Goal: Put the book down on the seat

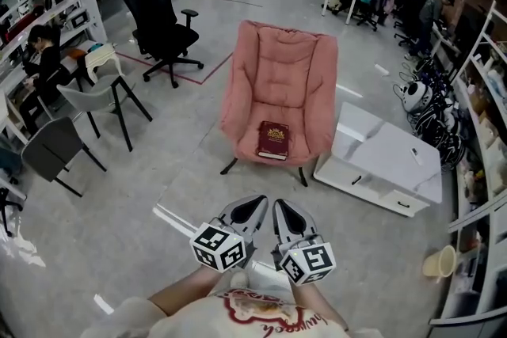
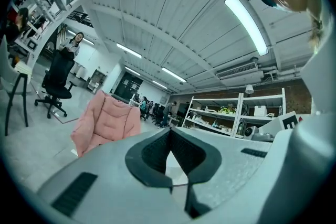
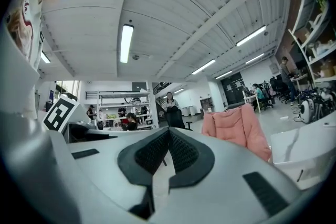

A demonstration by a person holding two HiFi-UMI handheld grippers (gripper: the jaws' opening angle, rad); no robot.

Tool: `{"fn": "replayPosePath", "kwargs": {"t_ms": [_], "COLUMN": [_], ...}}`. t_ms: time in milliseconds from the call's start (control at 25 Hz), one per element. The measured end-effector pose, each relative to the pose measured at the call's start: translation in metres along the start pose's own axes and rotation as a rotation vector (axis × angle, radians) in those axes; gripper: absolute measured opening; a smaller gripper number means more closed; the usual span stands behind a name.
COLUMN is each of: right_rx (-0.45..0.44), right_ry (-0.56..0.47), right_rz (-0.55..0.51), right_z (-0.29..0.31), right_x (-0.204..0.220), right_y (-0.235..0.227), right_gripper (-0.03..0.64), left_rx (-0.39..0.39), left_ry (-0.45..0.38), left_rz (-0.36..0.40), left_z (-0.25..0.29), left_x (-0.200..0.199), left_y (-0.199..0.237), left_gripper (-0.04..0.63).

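Note:
A dark red book [image 1: 272, 140] lies flat on the seat of the pink padded chair [image 1: 279, 75], near the seat's front edge. Both grippers hover side by side well in front of the chair, close to my body. My left gripper [image 1: 255, 205] is shut with nothing between its jaws, and my right gripper [image 1: 283, 206] is shut and empty too. In the left gripper view the pink chair [image 2: 105, 122] shows to the left of the shut left gripper [image 2: 169, 131]. In the right gripper view the pink chair [image 3: 236, 128] shows to the right of the shut right gripper [image 3: 168, 132].
A white cabinet [image 1: 384, 162] lies flat on the floor right of the chair. A black office chair [image 1: 162, 28] and grey chairs [image 1: 59, 142] stand at the left. Shelves [image 1: 475, 115] line the right wall. People sit at desks far back.

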State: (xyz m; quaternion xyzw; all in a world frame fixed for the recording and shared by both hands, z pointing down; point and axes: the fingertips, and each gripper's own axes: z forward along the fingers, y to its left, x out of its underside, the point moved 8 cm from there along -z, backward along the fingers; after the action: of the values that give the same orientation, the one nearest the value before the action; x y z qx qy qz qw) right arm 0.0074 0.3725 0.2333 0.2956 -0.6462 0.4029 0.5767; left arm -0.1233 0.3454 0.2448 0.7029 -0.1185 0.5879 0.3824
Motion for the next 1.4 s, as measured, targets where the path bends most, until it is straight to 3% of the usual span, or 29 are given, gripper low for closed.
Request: {"fn": "replayPosePath", "kwargs": {"t_ms": [440,920,1400], "right_rx": [-0.006,-0.061,-0.097], "right_ry": [-0.009,0.021,-0.030], "right_rz": [0.021,0.043,-0.005], "right_z": [-0.084,-0.226,-0.256], "right_x": [0.000,0.023,0.002], "right_y": [-0.005,0.008,0.025], "right_gripper": [0.002,0.002,0.002], "left_rx": [-0.035,-0.175,-0.126], "left_ry": [-0.022,-0.084,-0.087], "left_rz": [0.000,-0.046,-0.022], "left_z": [-0.018,-0.095,-0.100], "left_x": [0.039,0.114,0.110], "left_y": [-0.073,-0.181,-0.215], "left_gripper": [0.004,0.005,0.005]}}
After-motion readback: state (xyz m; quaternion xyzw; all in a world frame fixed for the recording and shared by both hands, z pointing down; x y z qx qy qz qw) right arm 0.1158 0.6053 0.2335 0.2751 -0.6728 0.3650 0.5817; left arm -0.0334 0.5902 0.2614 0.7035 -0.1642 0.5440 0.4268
